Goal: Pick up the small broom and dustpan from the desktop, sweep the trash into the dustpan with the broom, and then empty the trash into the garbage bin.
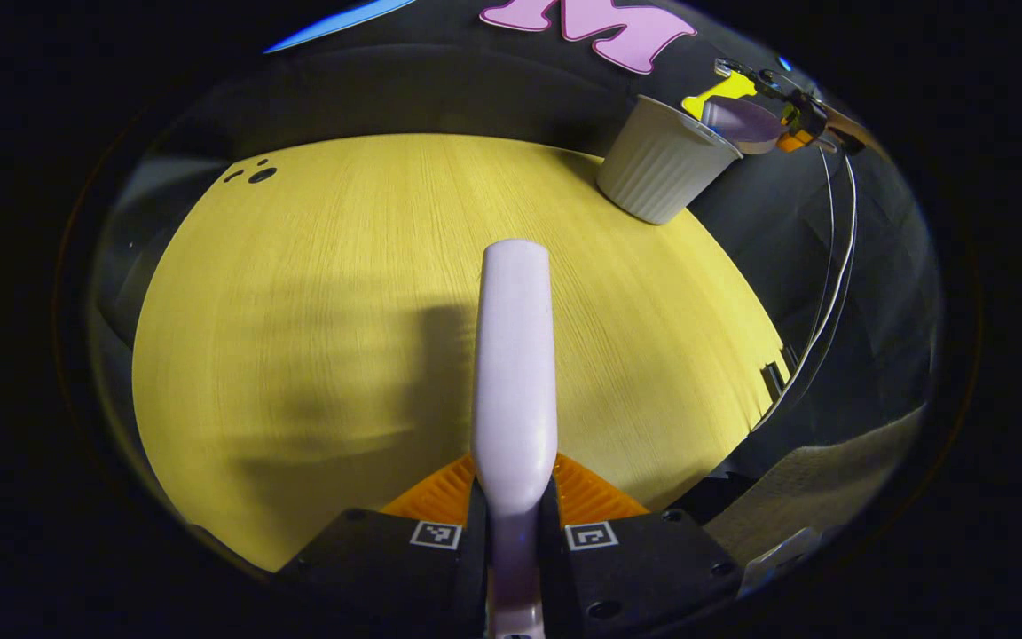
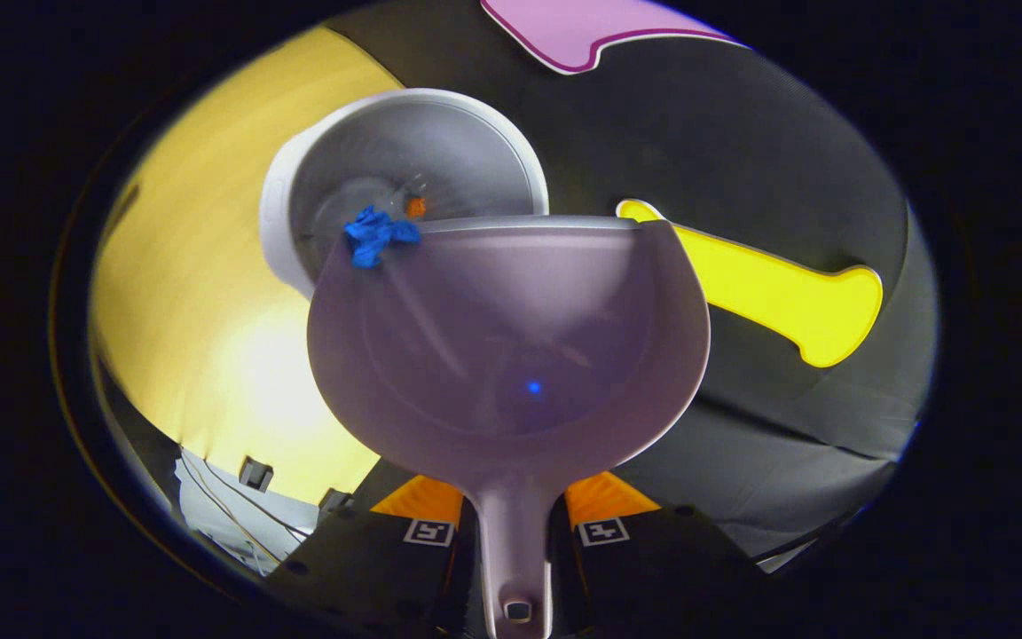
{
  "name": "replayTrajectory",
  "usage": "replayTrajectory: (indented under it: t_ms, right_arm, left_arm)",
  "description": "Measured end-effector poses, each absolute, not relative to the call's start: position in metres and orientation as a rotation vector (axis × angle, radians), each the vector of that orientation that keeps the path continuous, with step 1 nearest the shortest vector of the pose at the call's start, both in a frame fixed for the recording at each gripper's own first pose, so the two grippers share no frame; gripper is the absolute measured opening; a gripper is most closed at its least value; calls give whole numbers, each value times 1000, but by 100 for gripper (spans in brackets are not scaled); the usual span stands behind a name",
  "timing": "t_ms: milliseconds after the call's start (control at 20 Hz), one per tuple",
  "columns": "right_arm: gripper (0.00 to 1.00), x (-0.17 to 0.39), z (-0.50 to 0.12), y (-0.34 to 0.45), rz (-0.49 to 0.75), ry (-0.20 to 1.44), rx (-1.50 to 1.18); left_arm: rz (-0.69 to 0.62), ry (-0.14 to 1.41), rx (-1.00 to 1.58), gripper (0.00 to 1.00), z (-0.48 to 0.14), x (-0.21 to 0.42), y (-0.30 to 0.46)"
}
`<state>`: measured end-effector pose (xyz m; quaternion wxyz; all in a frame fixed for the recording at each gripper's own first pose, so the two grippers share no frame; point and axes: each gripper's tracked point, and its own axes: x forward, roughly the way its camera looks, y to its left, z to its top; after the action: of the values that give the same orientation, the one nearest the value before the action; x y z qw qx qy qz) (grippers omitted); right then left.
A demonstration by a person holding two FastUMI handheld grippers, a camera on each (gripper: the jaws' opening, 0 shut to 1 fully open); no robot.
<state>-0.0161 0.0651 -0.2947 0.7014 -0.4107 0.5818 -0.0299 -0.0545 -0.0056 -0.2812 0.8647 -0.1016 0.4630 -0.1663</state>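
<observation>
In the left gripper view my left gripper [image 1: 514, 524] is shut on the pale lilac broom handle [image 1: 515, 355], which points out over the yellow desktop [image 1: 298, 311]. At the far right of the desk stands the white ribbed garbage bin [image 1: 664, 160], with the lilac dustpan [image 1: 742, 122] tilted over its rim. In the right gripper view my right gripper [image 2: 513, 532] is shut on the dustpan's handle [image 2: 513, 550]. The dustpan's bowl [image 2: 511, 346] hangs above the bin's open mouth [image 2: 404, 173]. A crumpled blue scrap [image 2: 376, 235] sits at the pan's front lip, and an orange bit [image 2: 416, 207] lies inside the bin.
Thin cables [image 1: 835, 266] hang past the desk's right edge. The desk's edge [image 2: 236, 461] drops off to a cloth-covered floor area with wires [image 2: 227, 524]. Small dark holes [image 1: 254, 171] mark the far left corner of the desktop.
</observation>
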Motion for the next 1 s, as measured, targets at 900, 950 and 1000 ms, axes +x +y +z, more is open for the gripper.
replayTrajectory:
  t_ms: [900, 950, 1000]
  right_arm:
    - [36, -48, -286, 131, 73, 886, -385]
    - [36, -56, -283, 140, 94, 866, -365]
    - [36, -66, -282, 149, 111, 845, -361]
  left_arm:
    - [-229, 933, -139, 30, -265, -19, -14]
    - [-222, 929, -130, 29, -263, -16, -13]
    - [-216, 926, -121, 27, -261, -14, -12]
